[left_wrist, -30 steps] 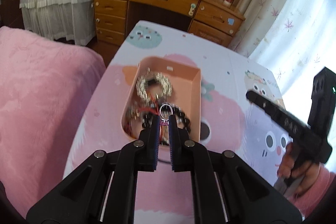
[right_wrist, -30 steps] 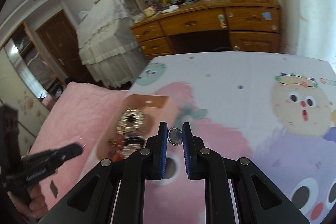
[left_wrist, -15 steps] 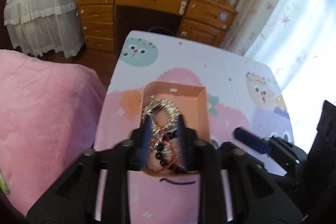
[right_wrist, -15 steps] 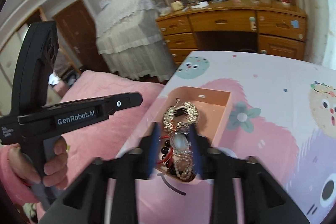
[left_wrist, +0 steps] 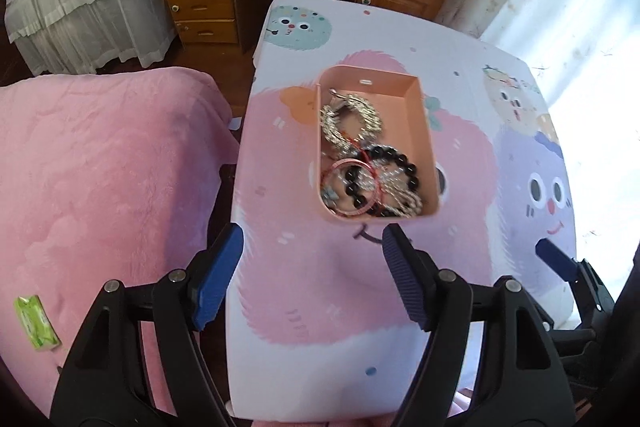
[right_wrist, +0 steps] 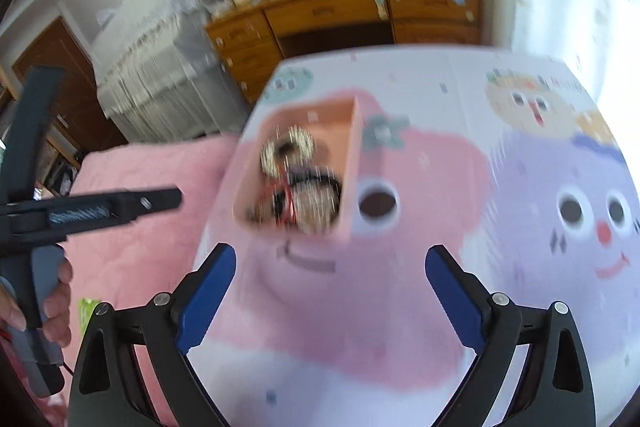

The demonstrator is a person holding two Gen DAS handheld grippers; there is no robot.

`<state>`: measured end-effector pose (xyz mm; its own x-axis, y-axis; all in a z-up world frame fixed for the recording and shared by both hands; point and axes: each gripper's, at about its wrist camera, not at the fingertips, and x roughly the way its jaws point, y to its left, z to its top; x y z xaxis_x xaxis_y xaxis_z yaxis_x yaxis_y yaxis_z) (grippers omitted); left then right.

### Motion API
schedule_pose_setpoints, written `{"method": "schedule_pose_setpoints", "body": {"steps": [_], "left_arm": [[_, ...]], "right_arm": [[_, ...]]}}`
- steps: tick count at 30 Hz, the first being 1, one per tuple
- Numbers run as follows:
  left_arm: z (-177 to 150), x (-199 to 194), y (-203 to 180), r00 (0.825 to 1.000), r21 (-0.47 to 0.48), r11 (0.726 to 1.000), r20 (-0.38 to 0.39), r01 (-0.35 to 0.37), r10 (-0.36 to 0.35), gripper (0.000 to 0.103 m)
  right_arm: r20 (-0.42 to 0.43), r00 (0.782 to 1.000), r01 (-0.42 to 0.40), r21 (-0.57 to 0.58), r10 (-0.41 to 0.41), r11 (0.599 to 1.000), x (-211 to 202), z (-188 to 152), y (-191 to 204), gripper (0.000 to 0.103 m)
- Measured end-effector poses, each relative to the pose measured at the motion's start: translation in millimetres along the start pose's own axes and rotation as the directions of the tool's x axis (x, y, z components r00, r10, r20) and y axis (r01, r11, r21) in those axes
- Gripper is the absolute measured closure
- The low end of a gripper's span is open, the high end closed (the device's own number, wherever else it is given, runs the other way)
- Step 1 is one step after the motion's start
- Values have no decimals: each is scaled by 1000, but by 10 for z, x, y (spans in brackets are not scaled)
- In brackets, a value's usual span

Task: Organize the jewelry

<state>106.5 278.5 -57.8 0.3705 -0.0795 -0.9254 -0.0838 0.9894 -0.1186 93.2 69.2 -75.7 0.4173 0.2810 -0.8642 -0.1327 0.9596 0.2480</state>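
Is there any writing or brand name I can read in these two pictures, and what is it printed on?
None can be read for certain.
Tablecloth: a few printed letters beside the yellow cartoon face, too small and washed out to read.
Left gripper, side label: blurred by motion, unreadable.
Green packet on the pink blanket: print too small to read.

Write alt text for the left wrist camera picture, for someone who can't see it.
A pink tray holding tangled jewelry, including a sparkly silver bracelet, a black bead bracelet and a thin red bangle, sits on a table with a cartoon-monster cloth. The left hand-held gripper hovers nearer the camera, open and empty, and a pink blanket lies to the left.
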Motion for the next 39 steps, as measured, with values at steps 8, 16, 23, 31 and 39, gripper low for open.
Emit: {"method": "schedule_pose_setpoints", "body": {"steps": [8, 16, 23, 31, 39], "left_arm": [[-473, -493, -778, 996, 174, 984, 82, -44, 30, 33], [-544, -893, -1644, 992, 168, 985, 115, 28, -48, 33], [-993, -936, -2099, 990, 117, 993, 141, -22, 6, 28], [-1281, -917, -2159, 994, 47, 999, 106, -1, -4, 18], [-1318, -1051, -2155, 989, 46, 999, 147, -14, 7, 0]], "right_arm": [[-102, 994, 51, 102, -41, 993, -600, -370, -565, 3], [-91, 995, 56, 112, -46, 992, -1500, -423, -1157, 2], [-91, 996, 34, 191, -17, 981, -1975, -742, -1551, 2], [-37, 997, 73, 135, -68, 988, -2138, -901, -1553, 1], [3, 997, 73, 109, -74, 991, -2148, -848, -1449, 0]]}}
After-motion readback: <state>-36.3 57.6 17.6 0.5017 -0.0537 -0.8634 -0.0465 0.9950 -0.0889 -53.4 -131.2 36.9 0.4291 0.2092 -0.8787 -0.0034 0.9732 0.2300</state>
